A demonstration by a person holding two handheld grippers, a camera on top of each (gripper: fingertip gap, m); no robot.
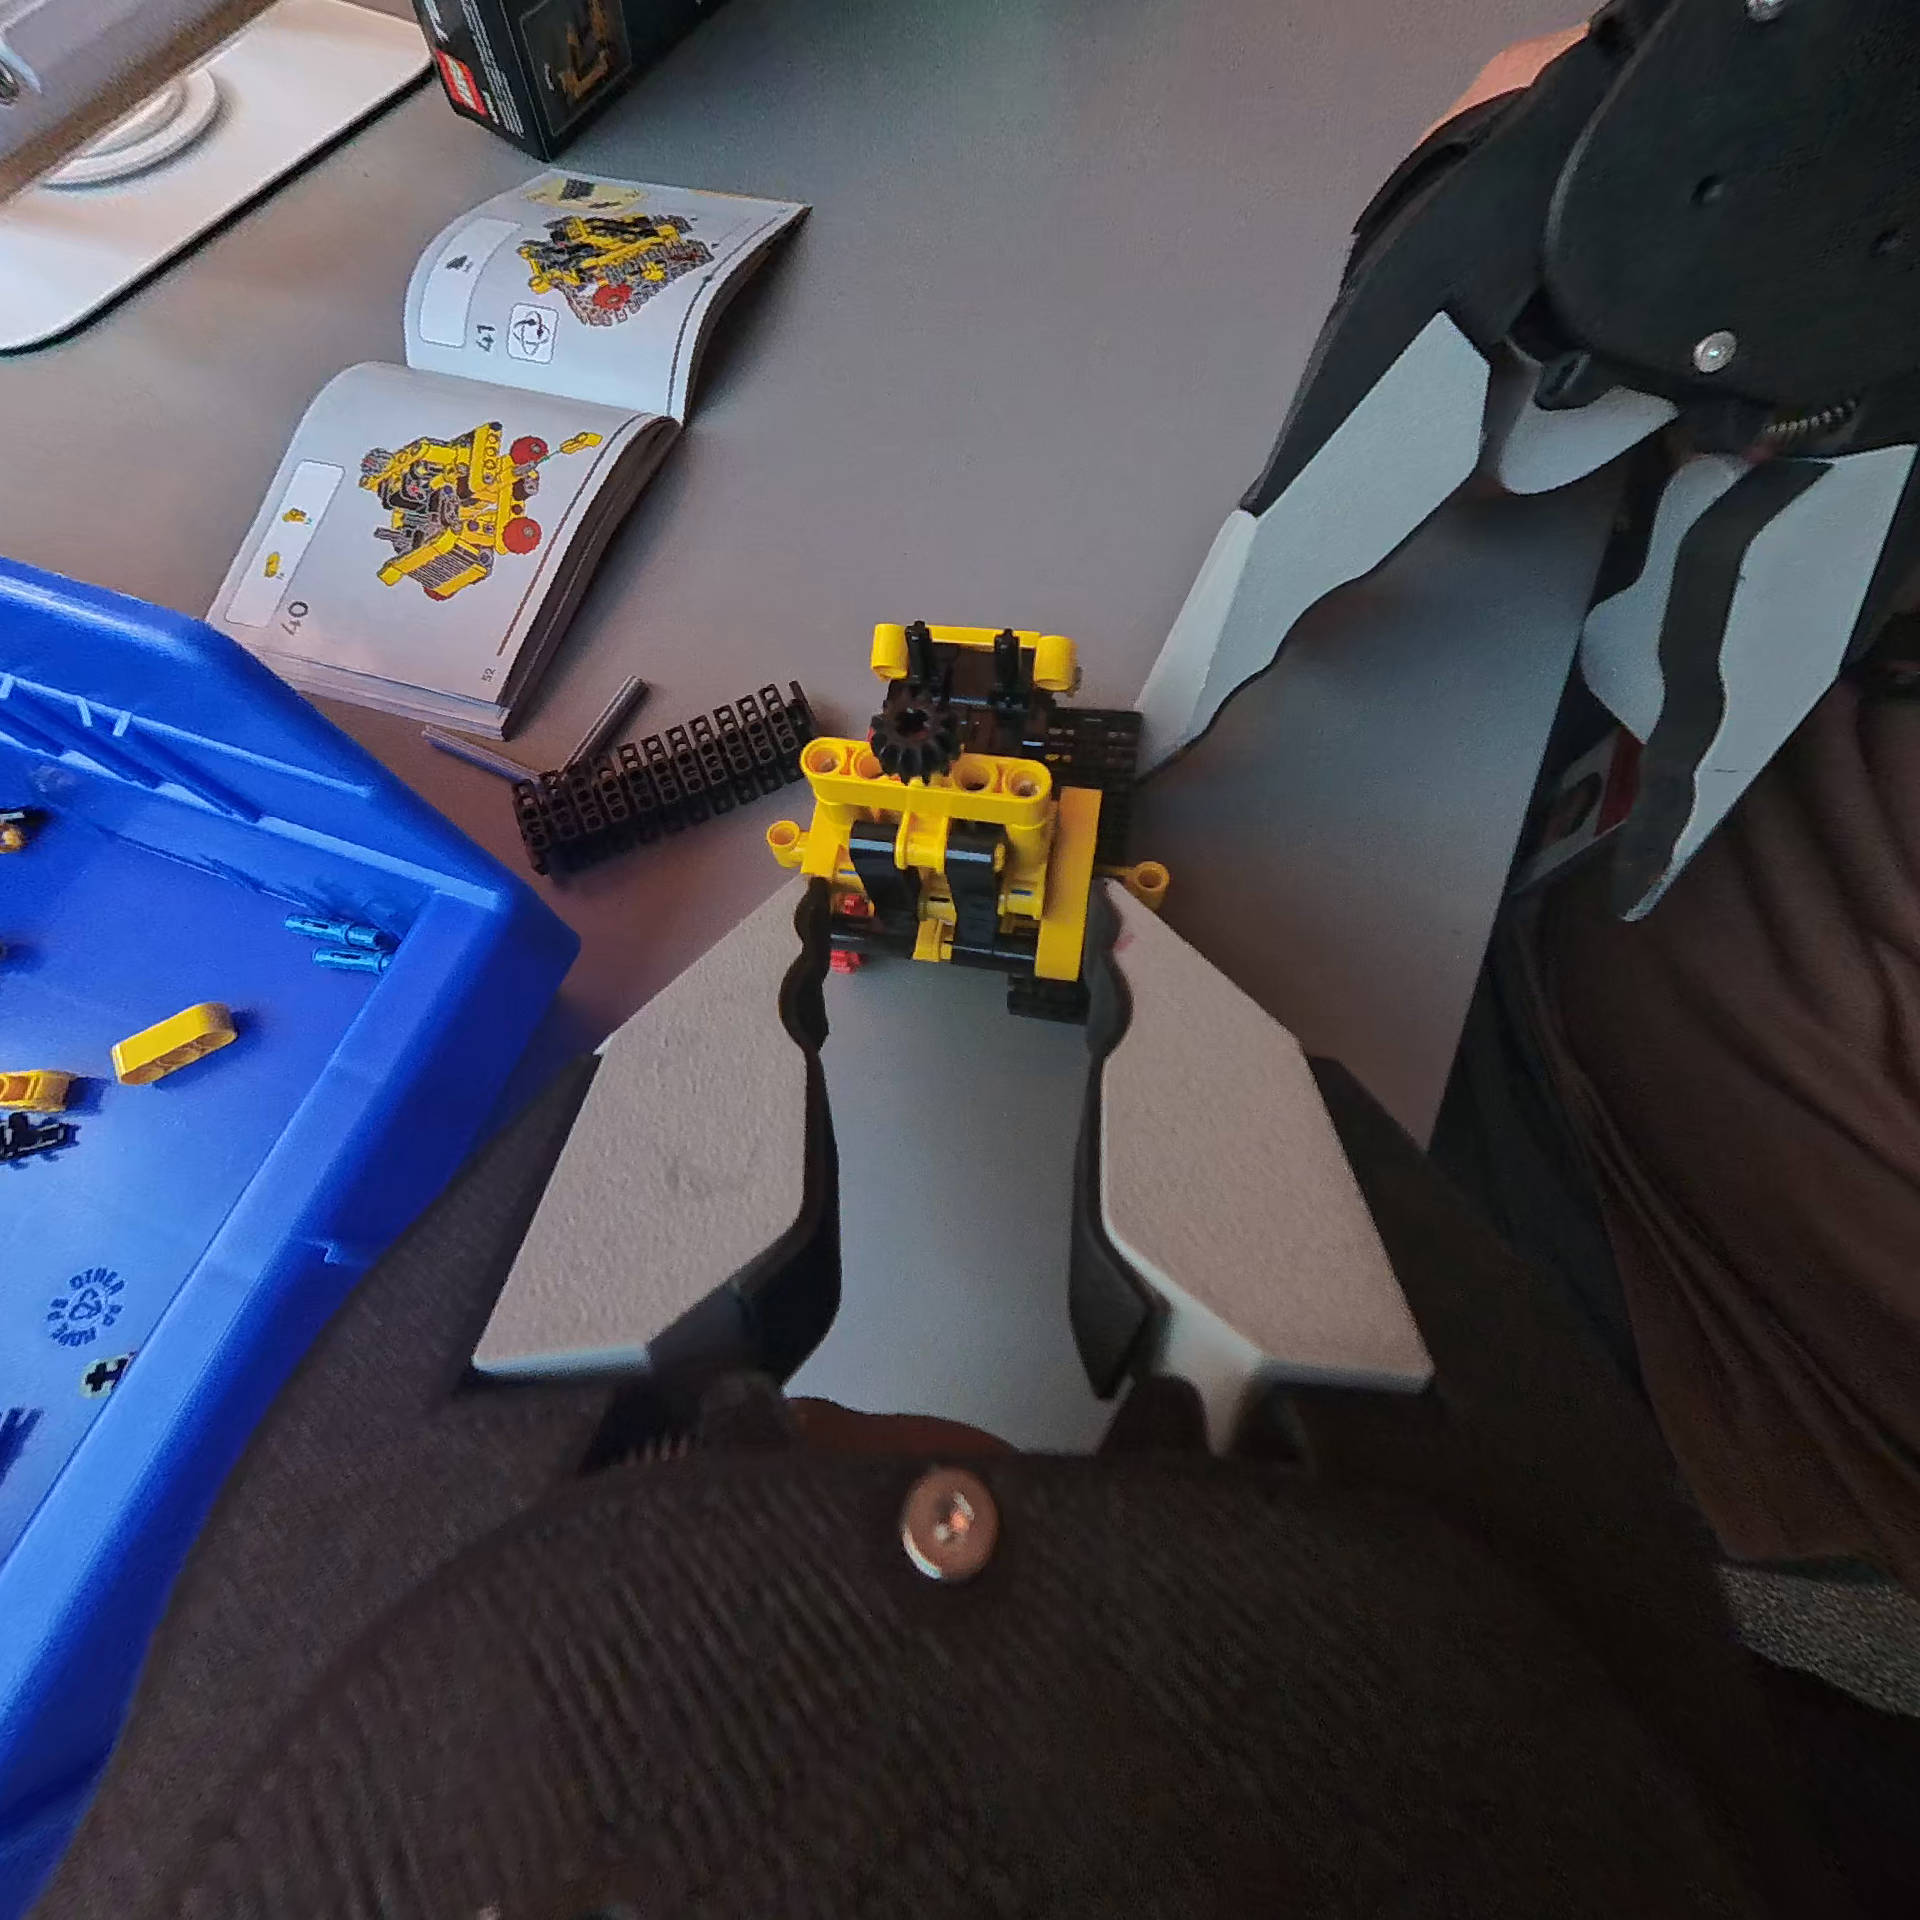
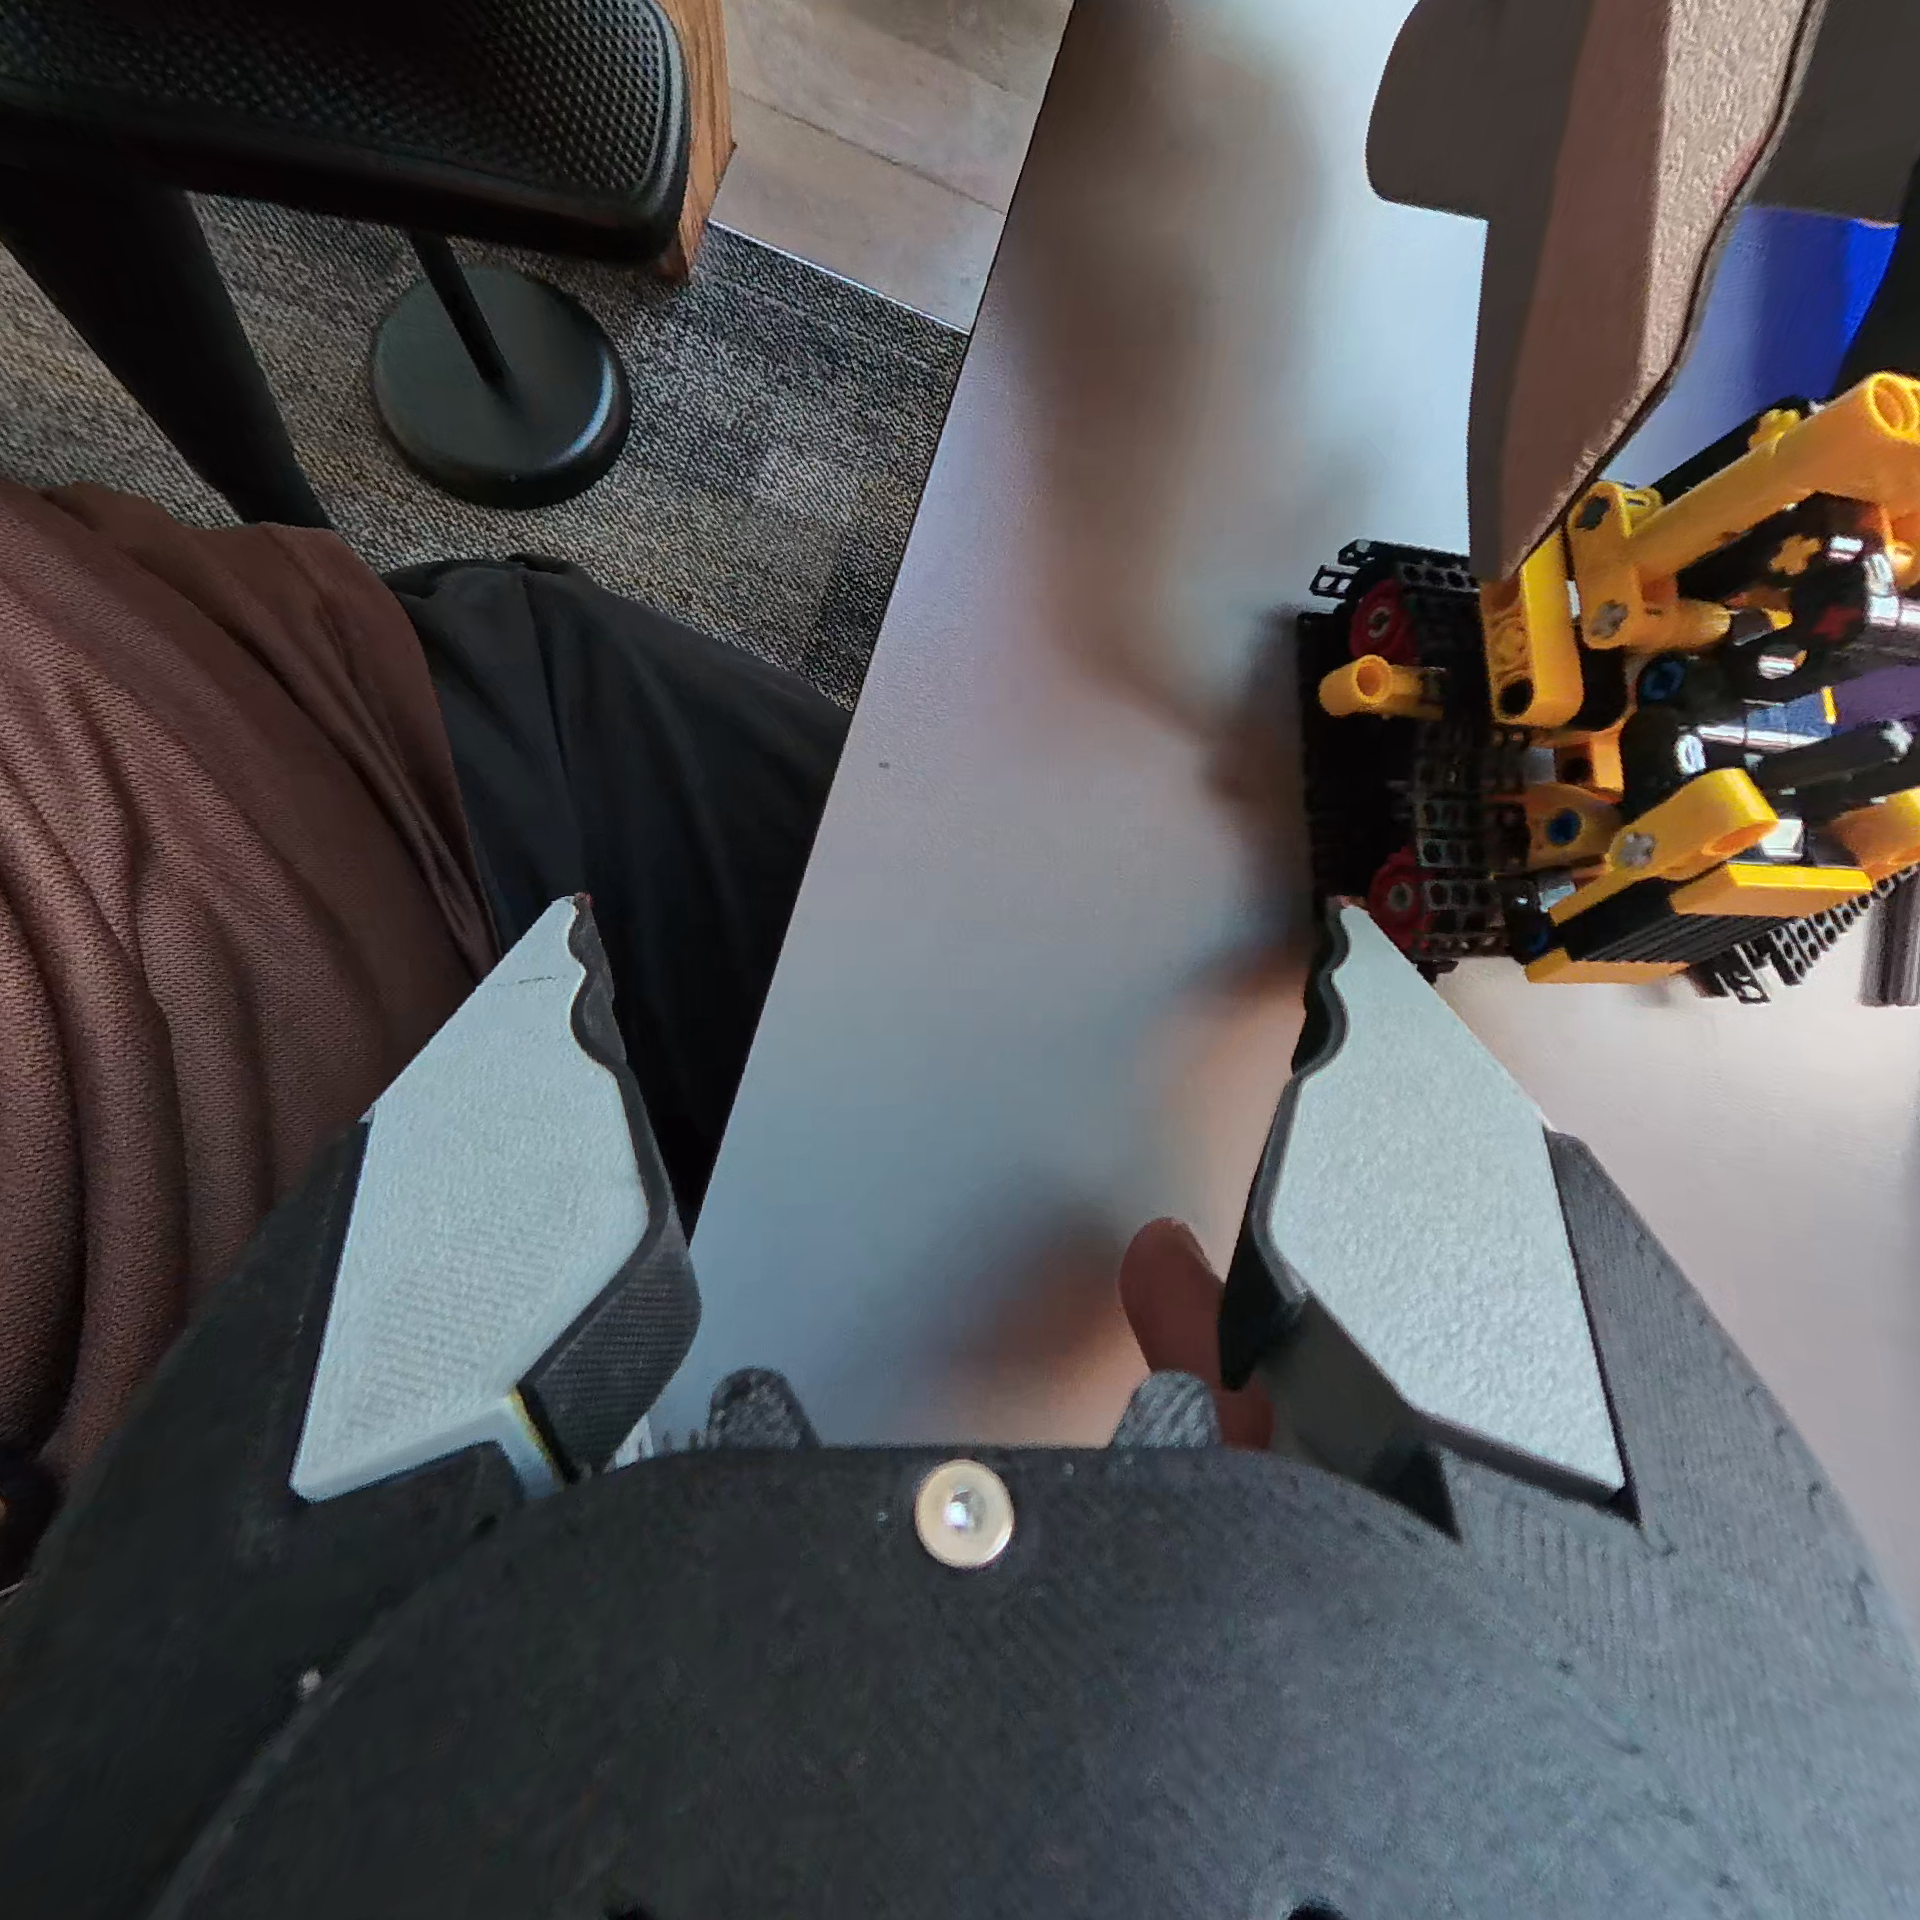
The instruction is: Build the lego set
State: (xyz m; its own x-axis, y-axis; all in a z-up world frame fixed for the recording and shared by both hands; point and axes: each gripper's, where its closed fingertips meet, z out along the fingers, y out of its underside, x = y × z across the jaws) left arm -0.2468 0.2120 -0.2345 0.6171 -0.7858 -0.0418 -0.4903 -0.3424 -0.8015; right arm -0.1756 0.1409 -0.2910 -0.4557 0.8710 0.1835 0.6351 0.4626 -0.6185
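Left gripper (image 1: pixel 951 951) jaws clamp the yellow-and-black lego bulldozer model (image 1: pixel 956 821) from its near end; right gripper (image 2: pixel 956 966) sits beside the model, jaws spread, empty.

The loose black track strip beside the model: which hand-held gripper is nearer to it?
Left. The left hand-held gripper grips the model right beside the track strip; the right hand-held gripper is beyond the model.

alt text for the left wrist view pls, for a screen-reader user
The left gripper is closed on a partly built yellow and black lego vehicle standing on a grey table. The open right gripper reaches in from the right, one finger beside the model; a loose black track strip, an open instruction booklet and a blue parts tray lie left.
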